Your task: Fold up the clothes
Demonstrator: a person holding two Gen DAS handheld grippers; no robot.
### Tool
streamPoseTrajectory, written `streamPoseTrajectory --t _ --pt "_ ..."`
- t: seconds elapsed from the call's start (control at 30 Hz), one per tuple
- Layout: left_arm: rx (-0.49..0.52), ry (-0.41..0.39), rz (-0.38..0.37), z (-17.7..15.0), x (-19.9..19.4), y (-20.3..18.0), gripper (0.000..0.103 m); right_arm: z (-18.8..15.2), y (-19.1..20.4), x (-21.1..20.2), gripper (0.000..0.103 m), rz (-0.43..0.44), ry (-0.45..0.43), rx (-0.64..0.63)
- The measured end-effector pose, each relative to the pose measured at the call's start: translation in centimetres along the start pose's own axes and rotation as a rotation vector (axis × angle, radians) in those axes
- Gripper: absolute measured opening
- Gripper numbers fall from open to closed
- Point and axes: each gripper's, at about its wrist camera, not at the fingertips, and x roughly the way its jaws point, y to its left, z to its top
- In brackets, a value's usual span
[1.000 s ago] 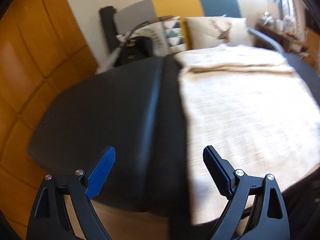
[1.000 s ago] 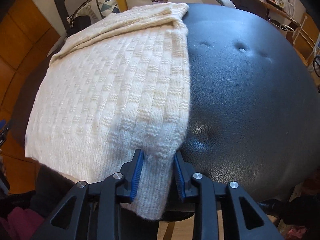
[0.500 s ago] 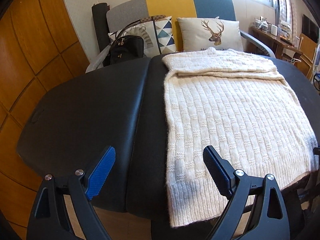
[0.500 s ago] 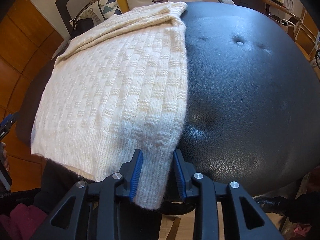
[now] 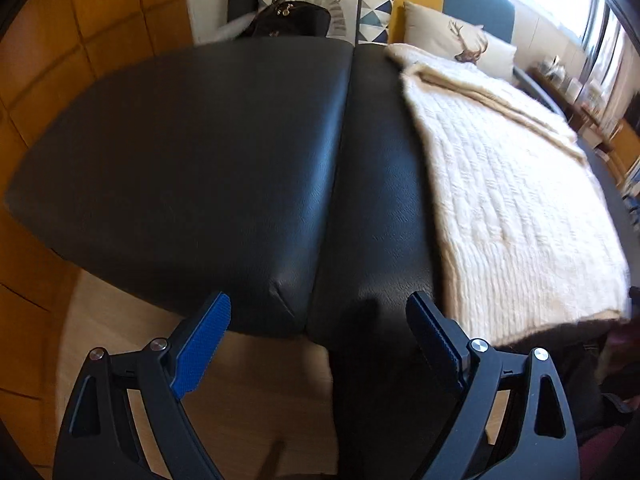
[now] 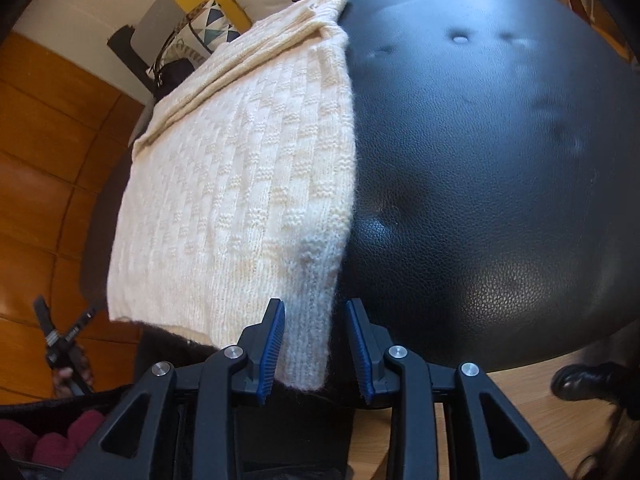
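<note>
Right wrist view: cream knitted sweater (image 6: 240,184) spread flat on black padded ottoman (image 6: 500,200), sleeves folded across far end, ribbed hem draped over near edge. Right hand-held gripper (image 6: 314,346) at hem's right corner, jaws set narrow and astride the hanging rib; left pad touching or nearly touching the knit, right pad clear of it with a gap showing. Not yet a grip.

Left wrist view: left hand-held gripper (image 5: 318,340) spread wide, nothing between jaws, aimed at bare black seam of ottoman (image 5: 240,140), sweater (image 5: 512,208) well off to its right. View slightly blurred.

Risks, as judged:
- Thin bite on right corner: only the rib's fringe between pads, likely to slip out once lifted.
- Loose, fuzzy knit: prone to stretch or snag on ridged pads if pulled hard.
- Left corner unheld: lifting from one corner alone likely to skew the hem and drag the folded sleeves out of place.
- Overhanging hem on slick leather: whole garment liable to slide toward the floor under a downward tug.
</note>
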Motion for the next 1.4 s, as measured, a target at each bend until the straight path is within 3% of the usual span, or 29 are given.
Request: streamPoseTrajectory --t 0.17,0.4,0.6,0.73,0.8,0.93,0.97,1.03,1.07,1.2,1.4 --pt "-0.009 0.013 -0.118 0.3 1.2 -1.6 0.092 -0.4 -1.4 -0.4 0.033 0.074 0.016 0.044" --pt "0.039 0.043 -0.192 0.5 1.8 -2.9 0.092 -1.3 -1.9 -0.7 0.033 0.134 0.013 0.083" --pt "-0.047 0.037 -0.394 1.0 1.1 -1.8 0.09 -1.1 -1.1 -0.8 0.033 0.1 0.031 0.064" --pt "-0.007 0.048 -0.382 0.9 1.2 -2.4 0.082 -1.1 -0.9 -0.8 0.032 0.078 0.039 0.047" --pt "0.017 0.064 -0.401 1.2 1.1 -2.7 0.062 -1.0 -0.6 -0.6 0.032 0.067 0.041 0.037" --pt "0.046 0.077 -0.381 1.3 1.2 -3.2 0.06 -0.9 0.0 -0.3 0.032 0.044 0.042 0.01" --pt "0.053 0.077 -0.368 1.3 1.0 -3.4 0.055 -0.9 0.0 -0.3 0.032 0.043 0.039 0.01" --pt "0.075 0.095 -0.354 1.3 1.1 -3.7 0.031 -1.0 0.0 -0.3 0.032 0.043 0.034 0.014" --pt "0.088 0.104 -0.351 1.2 1.0 -3.8 0.025 -1.0 0.0 -0.3 0.032 0.042 0.032 0.014" --pt "0.115 0.112 -0.341 1.1 0.8 -4.1 0.021 -1.1 -0.3 -0.4 0.033 0.056 0.018 0.029" --pt "0.05 0.135 -0.375 1.2 1.0 -3.1 0.022 -1.1 -1.1 -0.5 0.033 0.114 0.011 0.121"
